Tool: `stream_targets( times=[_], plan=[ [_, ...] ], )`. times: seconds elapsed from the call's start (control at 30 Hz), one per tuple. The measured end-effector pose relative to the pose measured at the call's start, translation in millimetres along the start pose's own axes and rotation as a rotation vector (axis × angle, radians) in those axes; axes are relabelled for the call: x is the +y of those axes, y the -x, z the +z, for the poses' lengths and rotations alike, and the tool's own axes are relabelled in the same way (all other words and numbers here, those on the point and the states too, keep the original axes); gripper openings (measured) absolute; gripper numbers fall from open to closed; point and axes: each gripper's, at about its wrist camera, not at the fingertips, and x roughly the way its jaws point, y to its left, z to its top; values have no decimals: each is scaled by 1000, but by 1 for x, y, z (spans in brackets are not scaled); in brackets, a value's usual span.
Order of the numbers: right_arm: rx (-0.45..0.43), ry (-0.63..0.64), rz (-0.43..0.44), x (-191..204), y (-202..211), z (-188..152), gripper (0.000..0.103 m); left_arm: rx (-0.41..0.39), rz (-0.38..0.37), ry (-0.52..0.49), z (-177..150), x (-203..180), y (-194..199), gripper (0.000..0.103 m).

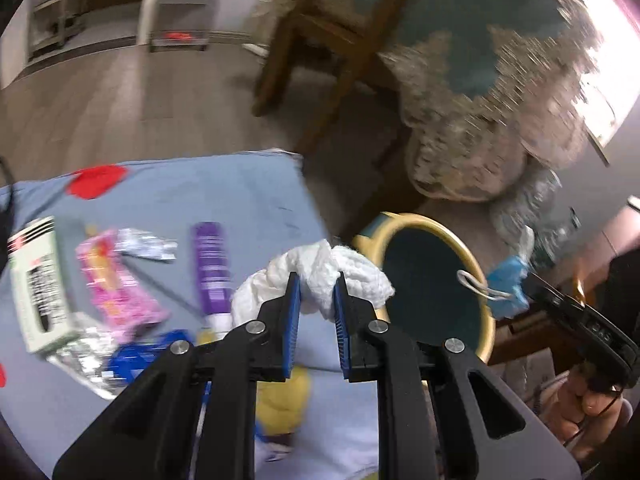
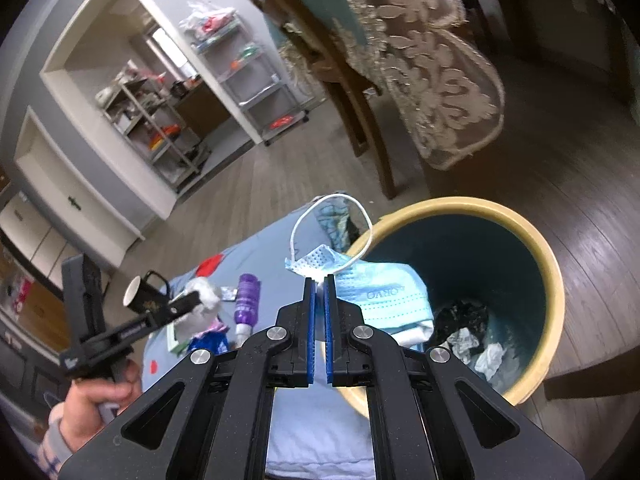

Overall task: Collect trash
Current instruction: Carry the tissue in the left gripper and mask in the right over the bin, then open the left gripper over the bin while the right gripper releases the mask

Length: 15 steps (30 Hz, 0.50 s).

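The left gripper [image 1: 316, 280] pinches a white crumpled tissue [image 1: 320, 280] just beside the yellow-rimmed bin [image 2: 556, 280], above the blue cloth [image 1: 200, 188]. The right gripper [image 2: 319, 280] is squeezed on a blue face mask [image 2: 384, 292] that hangs over the bin's near rim. Crumpled trash [image 2: 472, 340] lies inside the bin.

Two tongs show, the left tongs [image 1: 316, 284] and the right tongs [image 2: 319, 280]. There is one yellow-rimmed bin [image 2: 554, 280], one white tissue wad [image 1: 320, 276], one blue face mask [image 2: 384, 292] and one purple tube [image 1: 212, 264]. On the table [image 1: 224, 196] lie one pink packet [image 1: 116, 284], one white box [image 1: 38, 284] and two foil wrappers [image 1: 146, 244] [image 1: 86, 354].
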Motion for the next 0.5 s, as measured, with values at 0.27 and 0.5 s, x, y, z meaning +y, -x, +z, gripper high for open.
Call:
stream_targets(
  times=[0.27, 0.5],
  plan=[
    [-31, -91, -53, -27, 7, 2, 5, 56, -69, -126, -9, -74, -46, 16],
    [-27, -150, -91, -46, 5, 1, 5, 113, -103, -185, -18, -108, -84, 17]
  ],
)
